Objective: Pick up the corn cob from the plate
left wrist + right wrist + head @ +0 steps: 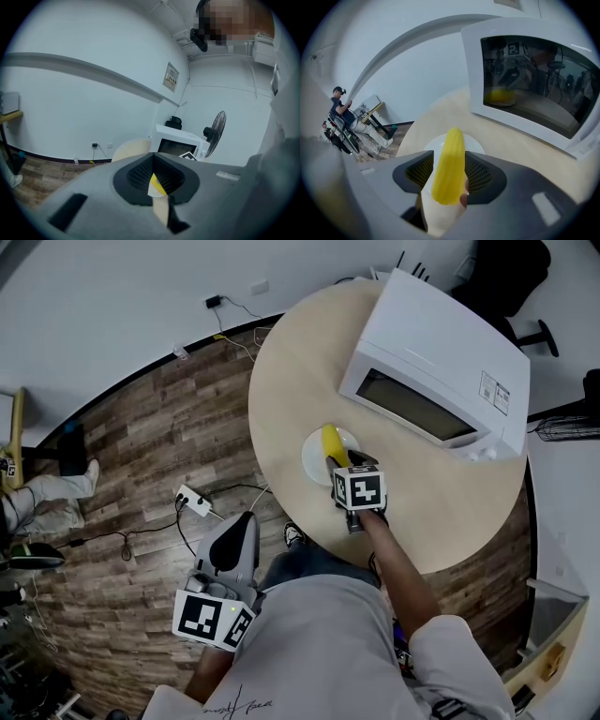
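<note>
1. the corn cob (331,443) lies on a white plate (312,461) on the round table (291,381), near the edge closest to the person.
2. the right gripper (331,464) points steeply down over the cob's near end. its marker cube (359,488) hides that end in the head view.
3. in the right gripper view the cob (449,164) runs lengthwise between the jaws of the right gripper (449,157). the jaws stand apart and a gap shows on the left side. the cob is flanked, not clamped, and the plate (433,145) lies under it.
4. a white microwave oven (431,371) stands just behind the plate. its dark door (534,79) mirrors the gripper and a yellow blur.
5. the left gripper (246,519) hangs off the table edge above the wooden floor (141,456). its jaws are drawn together with only a thin slit between them, and it holds nothing.
6. through that slit the left gripper view (157,178) shows a sliver of yellow and white. beyond it are the microwave (180,143) and a standing fan (215,131).
7. a white power strip (194,500) and cables lie on the floor. another person's legs (47,493) show at the far left.
</note>
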Demonstrator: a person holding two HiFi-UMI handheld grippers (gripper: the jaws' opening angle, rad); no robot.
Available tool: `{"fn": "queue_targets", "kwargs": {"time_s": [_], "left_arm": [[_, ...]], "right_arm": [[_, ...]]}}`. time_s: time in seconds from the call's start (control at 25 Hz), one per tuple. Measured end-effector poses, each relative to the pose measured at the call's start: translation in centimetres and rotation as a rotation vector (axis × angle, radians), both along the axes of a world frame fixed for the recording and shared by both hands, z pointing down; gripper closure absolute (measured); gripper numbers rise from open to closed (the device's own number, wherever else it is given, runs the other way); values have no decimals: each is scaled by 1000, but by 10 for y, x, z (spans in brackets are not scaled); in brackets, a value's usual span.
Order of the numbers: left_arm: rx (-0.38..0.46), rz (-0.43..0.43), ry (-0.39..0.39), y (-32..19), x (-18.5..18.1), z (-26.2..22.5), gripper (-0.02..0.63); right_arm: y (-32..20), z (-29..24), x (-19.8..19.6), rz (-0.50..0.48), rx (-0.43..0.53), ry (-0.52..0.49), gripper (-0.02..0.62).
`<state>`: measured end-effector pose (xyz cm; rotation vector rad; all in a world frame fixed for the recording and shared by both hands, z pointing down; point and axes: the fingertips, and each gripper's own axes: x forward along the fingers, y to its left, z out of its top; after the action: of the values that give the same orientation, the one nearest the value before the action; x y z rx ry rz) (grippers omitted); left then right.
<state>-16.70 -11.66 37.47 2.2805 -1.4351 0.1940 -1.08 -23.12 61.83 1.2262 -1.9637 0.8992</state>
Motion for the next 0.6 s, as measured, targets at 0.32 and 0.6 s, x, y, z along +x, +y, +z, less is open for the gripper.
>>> {"fn": "queue_targets", "kwargs": {"time_s": [0.32,0.6], "left_arm": [[-13,-8,6,-2,-2,3,615],[-25,-18,8,-3,-5,6,615]], "right_arm": [[-7,19,-3,-8,-39,34,330],[-12,32,-5,-17,-55,45,305]]}}
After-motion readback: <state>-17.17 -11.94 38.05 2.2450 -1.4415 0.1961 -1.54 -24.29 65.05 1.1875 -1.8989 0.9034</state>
